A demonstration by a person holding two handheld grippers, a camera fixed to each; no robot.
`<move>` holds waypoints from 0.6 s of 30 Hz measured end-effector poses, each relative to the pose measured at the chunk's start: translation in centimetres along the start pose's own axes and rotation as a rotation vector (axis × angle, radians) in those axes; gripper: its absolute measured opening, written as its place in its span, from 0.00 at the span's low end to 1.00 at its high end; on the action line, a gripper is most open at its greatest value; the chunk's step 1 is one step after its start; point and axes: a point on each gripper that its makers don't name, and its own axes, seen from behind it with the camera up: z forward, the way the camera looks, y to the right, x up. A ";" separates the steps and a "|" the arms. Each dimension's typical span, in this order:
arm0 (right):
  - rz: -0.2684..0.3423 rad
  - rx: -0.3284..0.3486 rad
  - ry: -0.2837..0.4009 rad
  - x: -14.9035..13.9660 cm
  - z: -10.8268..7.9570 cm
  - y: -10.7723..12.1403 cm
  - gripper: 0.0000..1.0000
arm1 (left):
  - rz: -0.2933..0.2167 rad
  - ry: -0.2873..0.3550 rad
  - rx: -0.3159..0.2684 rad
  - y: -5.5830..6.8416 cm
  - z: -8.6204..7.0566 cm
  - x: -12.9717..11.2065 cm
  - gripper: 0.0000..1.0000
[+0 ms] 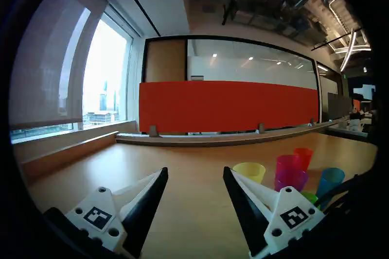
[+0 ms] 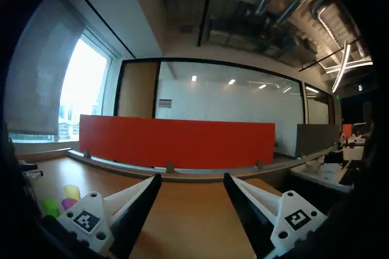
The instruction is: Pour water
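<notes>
i've got the left tongs (image 1: 195, 170) held low over the light wooden counter (image 1: 194, 152), the two black-tipped white fingers spread wide and gripping nothing, bare wood showing between the tips. in the left gripper view the cups stand in a cluster to the right, beyond the right finger and well apart from the tips: a yellow plastic cup (image 1: 249, 170) is nearest the gap, upright with its mouth up; right of it a magenta translucent plastic cup (image 1: 287, 163) with a red plastic cup (image 1: 304, 154) just behind it, and a purple translucent plastic cup (image 1: 293, 180) just in front. a blue plastic cup (image 1: 331, 179) stands farther right, and a green plastic cup (image 1: 308, 196) peeks out, partly hidden, behind the finger's white marker block. i cannot tell whether any cup holds water. the right tongs (image 2: 192, 176) are open just as wide and hold nothing, pointed across the counter. in the right gripper view a few of the cups sit at the far left, past the left finger. along the far edge of the counter runs a long red divider panel (image 1: 228, 106), with a glass wall behind it and a bright window (image 1: 104, 79) on the left.
</notes>
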 end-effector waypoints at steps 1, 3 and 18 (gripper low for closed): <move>-0.006 0.001 0.000 -0.1 -0.1 -0.1 0.99 | 0.000 0.000 0.000 0.0 0.0 0.0 0.83; -0.019 0.004 0.001 -0.2 -0.2 -0.2 0.99 | 0.000 0.000 0.000 0.0 0.0 0.0 0.84; -0.025 0.037 0.071 -1.4 -0.4 -1.3 0.99 | 0.001 -0.001 0.000 0.0 0.0 0.0 0.84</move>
